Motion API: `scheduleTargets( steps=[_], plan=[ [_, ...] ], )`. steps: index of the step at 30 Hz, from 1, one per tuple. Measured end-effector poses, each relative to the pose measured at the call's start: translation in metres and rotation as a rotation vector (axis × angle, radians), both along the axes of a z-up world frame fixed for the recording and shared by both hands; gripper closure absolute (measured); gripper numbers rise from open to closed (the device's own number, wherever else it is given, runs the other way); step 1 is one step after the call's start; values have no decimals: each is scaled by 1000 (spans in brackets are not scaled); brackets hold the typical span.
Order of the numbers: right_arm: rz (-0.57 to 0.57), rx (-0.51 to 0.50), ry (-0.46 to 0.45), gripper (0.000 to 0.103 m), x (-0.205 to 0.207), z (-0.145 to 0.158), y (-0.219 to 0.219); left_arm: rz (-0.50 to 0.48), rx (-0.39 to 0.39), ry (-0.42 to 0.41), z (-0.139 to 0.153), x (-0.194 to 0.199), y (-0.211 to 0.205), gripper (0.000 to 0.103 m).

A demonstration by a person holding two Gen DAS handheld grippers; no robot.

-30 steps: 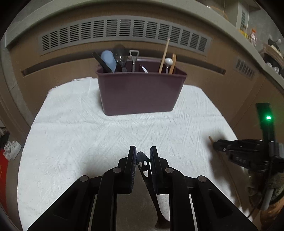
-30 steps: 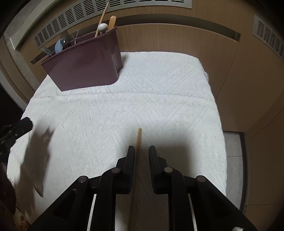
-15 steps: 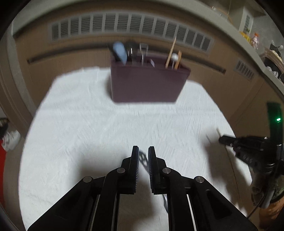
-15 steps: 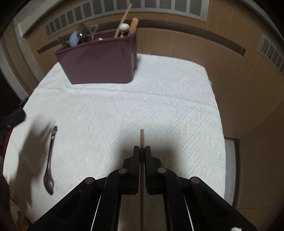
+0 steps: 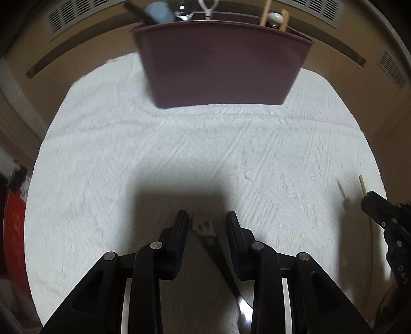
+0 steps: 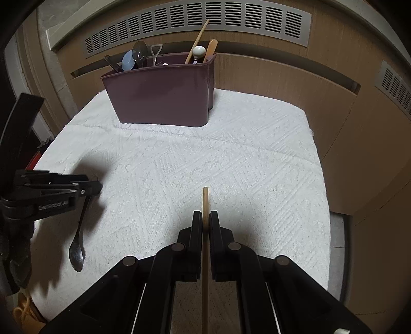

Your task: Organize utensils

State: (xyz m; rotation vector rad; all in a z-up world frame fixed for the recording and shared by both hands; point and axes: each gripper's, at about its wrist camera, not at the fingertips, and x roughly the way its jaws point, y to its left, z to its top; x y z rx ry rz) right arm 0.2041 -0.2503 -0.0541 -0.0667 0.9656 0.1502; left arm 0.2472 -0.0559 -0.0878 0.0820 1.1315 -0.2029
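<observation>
while two grippers work over one white towel (image 6: 231, 154), the loose utensils on it number two: one metal spoon (image 6: 78, 246) and one wooden chopstick (image 6: 205, 203). one maroon caddy (image 6: 164, 97) stands at the far edge of the towel, close to the wooden wall with its vent slats (image 6: 195, 23). in the caddy i count roughly seven handles: a dark one, a blue one, a grey spoon bowl and a metal loop on its left side, and a long wooden stick, a white knob and a wooden handle on its right; a small pale tip between the groups is too small to name.

the towel's right edge drops to a strip of floor, its left edge lies just behind the left gripper (image 6: 97, 186), and the wide middle stretch between grippers and caddy lies bare.

the spoon is slim and shiny, its bowl toward the near edge; in the left wrist view its cut-out handle end (image 5: 204, 227) lies on the towel between the fingers (image 5: 179, 228), which have just been opening and stand apart from it on both sides. the chopstick is pale, round and straight; the right gripper (image 6: 205, 221) is clamped on it, the tip poking out just past the pads toward the caddy.
</observation>
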Motion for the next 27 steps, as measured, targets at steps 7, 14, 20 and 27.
scheduleTargets(
  steps=[7,14,20,27],
  plan=[
    [10,26,-4,97,-2,0,-2,-85,-22,-92,4,-26,-2,86],
    [32,48,-57,97,-13,20,-2,-73,-113,-268,45,-63,15,103],
    [68,33,-88,97,-20,33,11,-63,-113,-250,55,-62,30,100],
    [17,-8,-17,97,-20,10,-2,-77,-146,109,17,-67,30,73]
  ],
)
